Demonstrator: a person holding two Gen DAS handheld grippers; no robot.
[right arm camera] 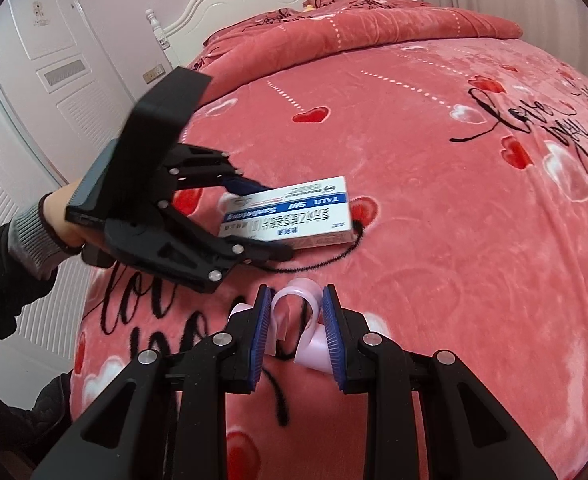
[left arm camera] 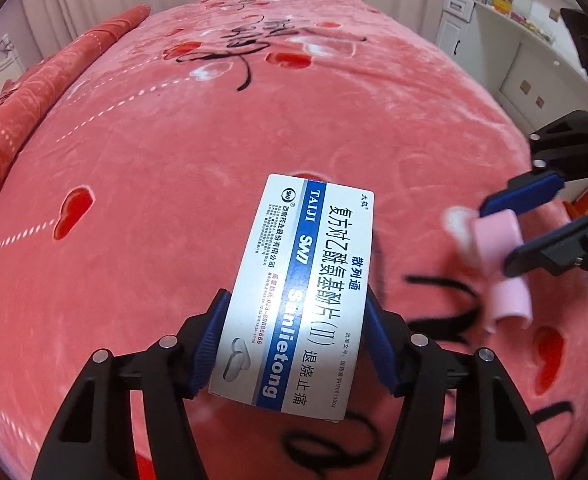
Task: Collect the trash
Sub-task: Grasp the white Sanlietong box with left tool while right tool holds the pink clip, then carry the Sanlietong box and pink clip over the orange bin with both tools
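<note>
**Both tools loaded, no bin in sight**

Nearest your left-wrist camera, your left tool is closed on the white and blue medicine box: both blue pads press its long sides. In the right-wrist view the box lies low over the pink blanket; you cannot tell whether it has lifted clear. Your right tool grips a curled pink plastic piece, pinched between its pads just above the bed.

Judging from this, you are about midway. Two pieces of trash are in hand, one per tool, so picking up looks done for these. Carrying them off and dropping them remains, and neither view shows a bin or bag, so you must find one outside the frame.

Count: one medicine box, one pink plastic piece, two tools, one bare hand with a grey cuff on the left tool's handle. No other loose trash shows on the visible blanket.
</note>
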